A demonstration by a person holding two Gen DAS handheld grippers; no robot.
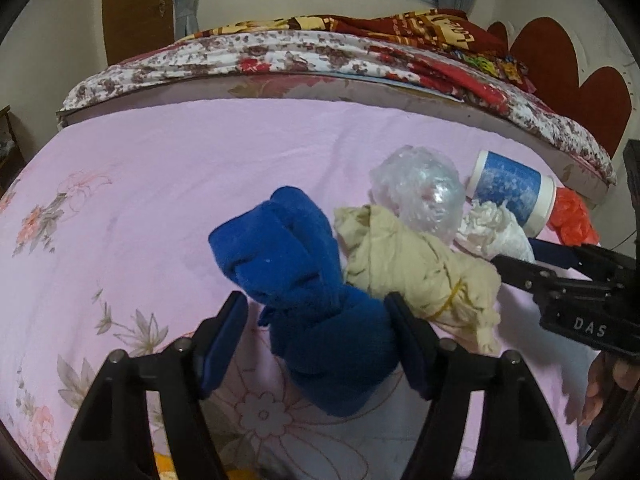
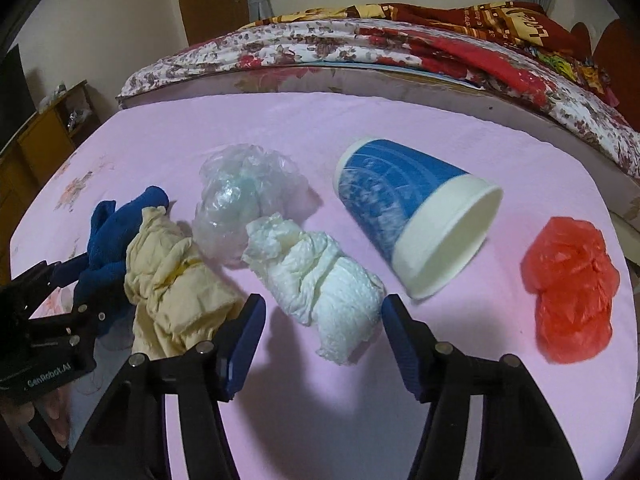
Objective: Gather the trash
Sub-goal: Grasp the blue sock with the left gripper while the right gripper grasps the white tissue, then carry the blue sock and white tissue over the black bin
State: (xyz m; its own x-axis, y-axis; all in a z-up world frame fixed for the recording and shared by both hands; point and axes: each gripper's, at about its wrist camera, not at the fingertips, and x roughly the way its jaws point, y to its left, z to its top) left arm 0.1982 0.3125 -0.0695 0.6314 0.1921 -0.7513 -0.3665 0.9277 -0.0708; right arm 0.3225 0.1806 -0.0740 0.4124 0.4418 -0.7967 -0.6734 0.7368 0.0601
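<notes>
Six bits of trash are strewn across the pink sheet [image 2: 360,128].
The blue cloth [image 1: 304,280] is straddled by the left gripper [image 1: 320,340], fingers spread, cream rag [image 1: 420,276] crowding its right finger; the white tissue wad [image 2: 320,280] is flanked by the right gripper [image 2: 322,344], unpinched, with clear plastic [image 2: 244,196], paper cup [image 2: 412,216] and red bag [image 2: 568,288] close around.

Both wrists, close (shared trash pile [image 1: 400,248]).

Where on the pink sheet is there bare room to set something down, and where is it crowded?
Free: the wide stretch of pink sheet left of the blue cloth, and the strip between the items and the floral mattress behind. Crowded: blue cloth, cream cloth, clear plastic and white tissue bunch together; only narrow gaps flank the paper cup.
</notes>
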